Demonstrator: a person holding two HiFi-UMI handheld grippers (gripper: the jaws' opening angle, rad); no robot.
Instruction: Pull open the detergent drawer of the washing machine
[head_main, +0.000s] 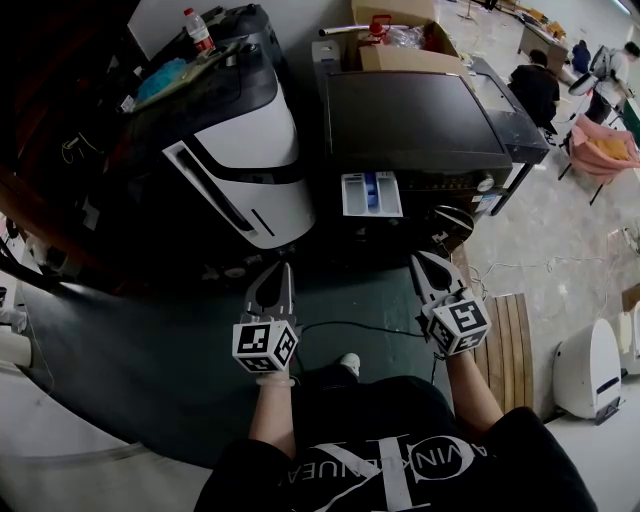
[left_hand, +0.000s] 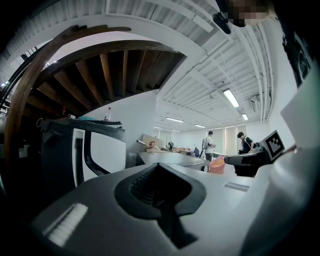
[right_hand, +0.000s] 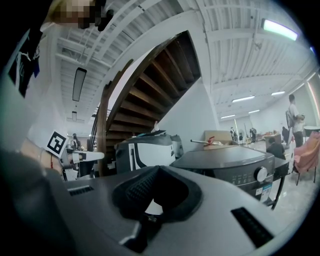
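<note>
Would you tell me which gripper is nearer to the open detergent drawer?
Right. The right gripper sits below-right of the detergent drawer; the left gripper is farther off, below-left. Neither touches it.

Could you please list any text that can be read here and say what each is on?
"VIN K": upside-down white print on the person's black shirt, only partly readable.
Panel and sticker on the washing machine: too small to read.
Label on the bottle: too small to read.

A large open workshop hall: a washing machine (head_main: 410, 120) stands free on a dark floor mat (head_main: 150, 350), cardboard boxes (head_main: 400, 55) behind it, a wooden staircase (left_hand: 115, 70), ceiling strip lights (left_hand: 231, 97), people (head_main: 535, 85) seated beyond.
</note>
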